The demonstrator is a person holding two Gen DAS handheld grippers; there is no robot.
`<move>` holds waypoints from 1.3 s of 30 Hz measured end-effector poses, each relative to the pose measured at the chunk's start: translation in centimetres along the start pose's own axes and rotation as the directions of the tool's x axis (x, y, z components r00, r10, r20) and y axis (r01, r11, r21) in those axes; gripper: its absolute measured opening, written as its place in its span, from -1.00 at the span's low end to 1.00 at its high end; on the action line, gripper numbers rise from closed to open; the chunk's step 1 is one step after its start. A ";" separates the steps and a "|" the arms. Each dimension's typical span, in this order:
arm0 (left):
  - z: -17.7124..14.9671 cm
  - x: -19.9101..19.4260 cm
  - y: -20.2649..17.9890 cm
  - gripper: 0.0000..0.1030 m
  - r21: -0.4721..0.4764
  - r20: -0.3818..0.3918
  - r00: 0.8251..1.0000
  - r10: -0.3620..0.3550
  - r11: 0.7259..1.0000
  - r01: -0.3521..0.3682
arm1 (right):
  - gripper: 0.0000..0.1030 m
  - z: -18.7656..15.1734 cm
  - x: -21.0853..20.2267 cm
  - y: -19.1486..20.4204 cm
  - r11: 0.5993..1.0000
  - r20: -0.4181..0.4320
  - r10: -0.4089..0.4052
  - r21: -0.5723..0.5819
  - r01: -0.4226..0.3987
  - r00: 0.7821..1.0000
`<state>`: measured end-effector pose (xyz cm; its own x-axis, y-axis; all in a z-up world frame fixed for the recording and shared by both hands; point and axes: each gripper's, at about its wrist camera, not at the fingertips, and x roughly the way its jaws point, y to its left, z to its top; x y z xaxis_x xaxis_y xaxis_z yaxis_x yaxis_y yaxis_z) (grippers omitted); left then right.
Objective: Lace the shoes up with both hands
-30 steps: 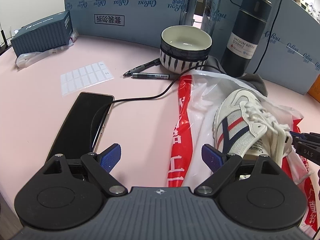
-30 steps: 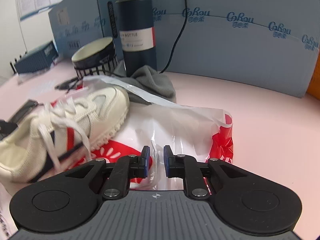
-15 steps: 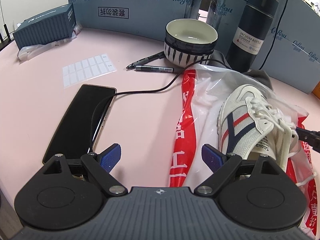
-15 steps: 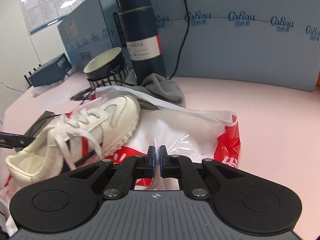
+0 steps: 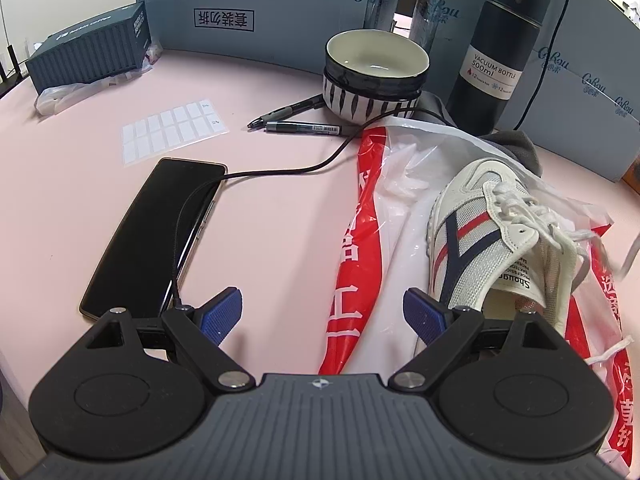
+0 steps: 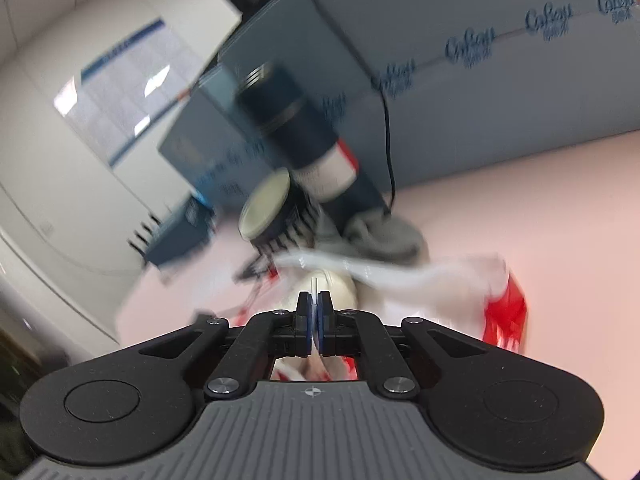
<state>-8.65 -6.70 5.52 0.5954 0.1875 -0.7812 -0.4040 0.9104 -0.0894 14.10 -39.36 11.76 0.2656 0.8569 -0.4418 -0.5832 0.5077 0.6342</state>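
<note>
At right of the left-wrist frame, white shoe (image 5: 492, 236) w/ loose laces (image 5: 532, 216) lies on red-white plastic bag (image 5: 360, 248) on pink surface (image 5: 272, 216). Left claw (image 5: 322, 314) at bottom, jaws wide apart, empty. Right claw (image 6: 314, 322) pinched together on a thin white strip, prob. lace; view blurred. Phone (image 5: 156, 228) left, bowl (image 5: 376, 72) above.

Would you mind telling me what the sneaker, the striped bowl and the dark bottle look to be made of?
The sneaker: woven mesh side panels with smooth, matte leather-like overlays, possibly synthetic, and flat fabric laces. The striped bowl: glazed ceramic, judging by its glossy cream inside and painted stripes. The dark bottle: probably coated metal, with a matte dark body and a label reading "vacuum bottle".
</note>
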 end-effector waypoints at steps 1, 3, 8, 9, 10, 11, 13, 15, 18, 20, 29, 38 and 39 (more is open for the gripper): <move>0.0 -0.1 0.0 0.68 0.002 0.002 1.000 0.001 1.000 -0.001 | -0.94 1.1 -0.6 0.2 1.000 0.013 0.011 0.002 -0.011 1.000; 0.0 -0.2 0.0 0.68 0.008 0.007 1.000 0.001 1.000 -0.001 | -0.94 3.2 -1.6 0.9 1.000 0.039 0.016 -0.022 -0.016 0.999; 0.2 -0.7 0.0 0.68 0.017 0.030 1.000 0.000 1.000 0.000 | -0.94 6.7 -3.1 3.4 0.993 0.092 0.030 -0.117 -0.020 0.995; 0.2 -0.7 0.0 0.68 0.016 0.032 0.999 -0.001 1.000 0.000 | -0.94 6.5 -2.9 3.9 0.991 0.089 0.035 -0.134 -0.022 0.995; 0.3 -0.7 0.0 0.68 0.013 0.033 0.999 -0.001 1.000 0.001 | -0.94 6.4 -2.7 4.3 0.988 0.086 0.039 -0.151 -0.025 0.996; 0.3 -0.7 0.1 0.68 0.010 0.033 0.999 -0.002 1.000 0.002 | -0.94 6.0 -2.2 4.7 0.986 0.076 0.048 -0.160 -0.035 0.996; 0.5 -0.6 0.1 0.68 0.006 0.032 0.999 -0.001 1.000 0.000 | -0.94 4.6 -0.9 5.3 0.985 0.039 0.080 -0.158 -0.073 0.996; 0.6 -0.5 0.1 0.68 0.003 0.033 0.999 0.001 1.000 -0.001 | -0.94 2.9 0.8 5.5 0.985 0.000 0.108 -0.134 -0.107 0.994; 0.7 -0.3 -0.2 0.68 0.009 0.032 0.999 0.000 1.000 0.000 | -0.94 0.6 3.6 5.3 0.987 -0.038 0.126 -0.093 -0.129 0.991; 0.8 -0.3 -0.5 0.68 0.019 0.031 1.000 0.000 1.000 0.000 | -0.94 -0.6 5.3 5.3 0.988 -0.055 0.099 -0.114 -0.105 0.994; 0.9 0.0 -1.4 0.68 0.057 0.033 0.999 0.000 0.998 -0.002 | -0.94 -3.5 9.1 5.6 0.952 -0.111 -0.041 -0.307 0.005 0.993; 1.2 -0.4 -1.0 0.68 0.109 0.078 0.995 -0.055 0.993 0.046 | -0.93 -4.8 9.8 5.1 0.944 -0.092 -0.056 -0.329 0.022 0.994; 1.1 -0.7 -1.0 0.68 0.146 0.099 0.991 -0.085 0.987 0.070 | -0.92 -4.9 9.8 5.0 0.944 -0.091 -0.052 -0.329 0.020 0.994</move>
<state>-7.87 -7.34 6.82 0.6932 0.1448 -0.7060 -0.2557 0.9653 -0.0530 10.02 -28.88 7.52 0.2251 0.8175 -0.5301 -0.7981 0.4668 0.3810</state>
